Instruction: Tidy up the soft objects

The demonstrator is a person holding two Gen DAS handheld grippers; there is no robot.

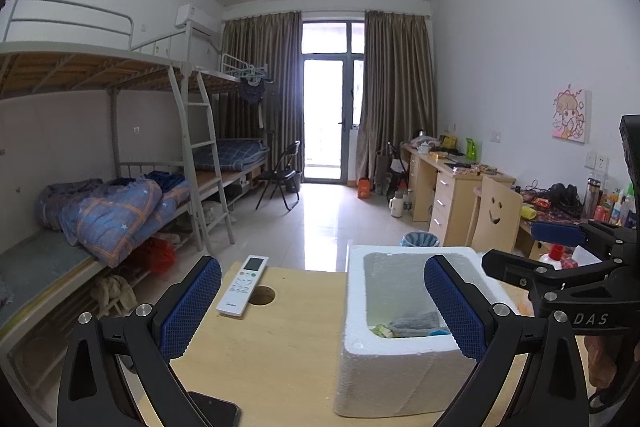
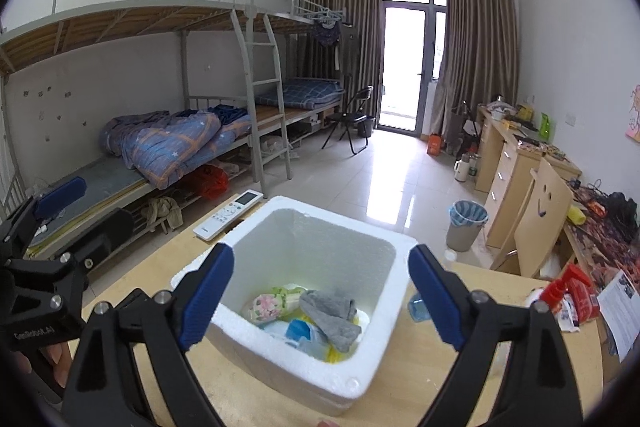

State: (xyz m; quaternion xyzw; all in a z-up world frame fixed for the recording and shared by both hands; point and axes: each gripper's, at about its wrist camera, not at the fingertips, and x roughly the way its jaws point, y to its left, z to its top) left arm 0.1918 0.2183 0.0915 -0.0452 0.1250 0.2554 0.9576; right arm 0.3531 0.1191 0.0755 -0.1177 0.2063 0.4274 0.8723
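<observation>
A grey cloth (image 2: 330, 319) lies with a floral pouch (image 2: 266, 307) and other soft items inside the white foam box (image 2: 320, 383) on the desk (image 1: 264, 367). Both grippers hover near it, left gripper (image 1: 322, 307) and right gripper (image 2: 320, 297), fingers spread and empty. A remote (image 1: 243, 285) lies left of the box.

White remote control (image 1: 242, 284) on wooden table (image 1: 280, 347), beside a round hole (image 1: 261, 295); dark phone (image 1: 214, 409) at the near edge. Red pump bottle (image 2: 562, 277) at table's right. Bunk beds (image 1: 100, 131), 1 lined bin (image 2: 466, 223) on floor.
</observation>
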